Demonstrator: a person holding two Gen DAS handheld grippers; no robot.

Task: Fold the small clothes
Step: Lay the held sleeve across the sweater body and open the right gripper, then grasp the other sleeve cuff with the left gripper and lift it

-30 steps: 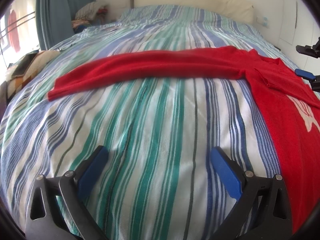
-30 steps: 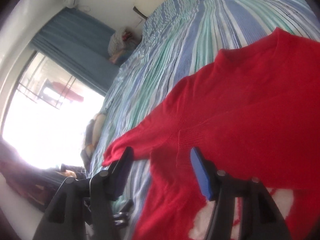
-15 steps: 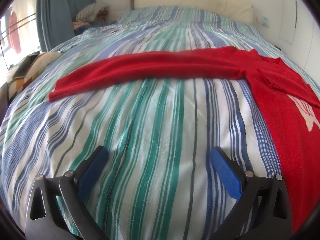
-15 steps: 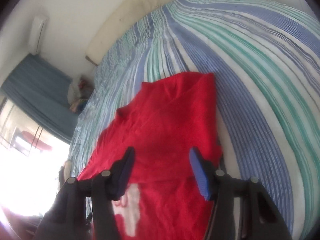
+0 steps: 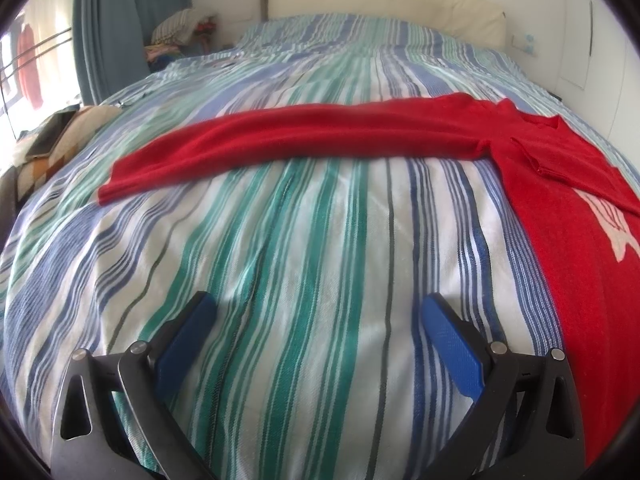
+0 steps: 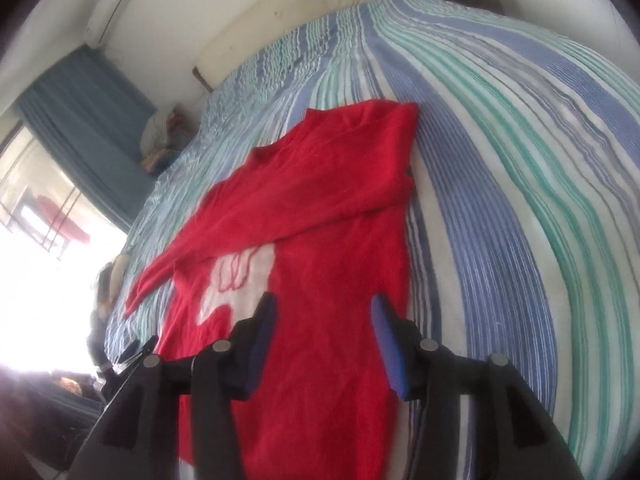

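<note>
Red sweater (image 6: 320,240) spread flat on a striped bed (image 5: 304,240).
Nearest, left gripper (image 5: 320,320) and right gripper (image 6: 322,320) hang released, empty; beyond, one sleeve (image 5: 280,136) extended, cream headboard (image 5: 384,0), blue curtain (image 6: 84,128), window.

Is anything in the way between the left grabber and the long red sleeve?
Nothing visible is. Only bare striped bedspread lies between the open left gripper and the stretched-out sleeve of the red sweater.

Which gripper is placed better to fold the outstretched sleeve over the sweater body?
Probably left: the left gripper, open, faces the outstretched sleeve across bare bedspread. The right gripper hangs over the sweater body.
</note>
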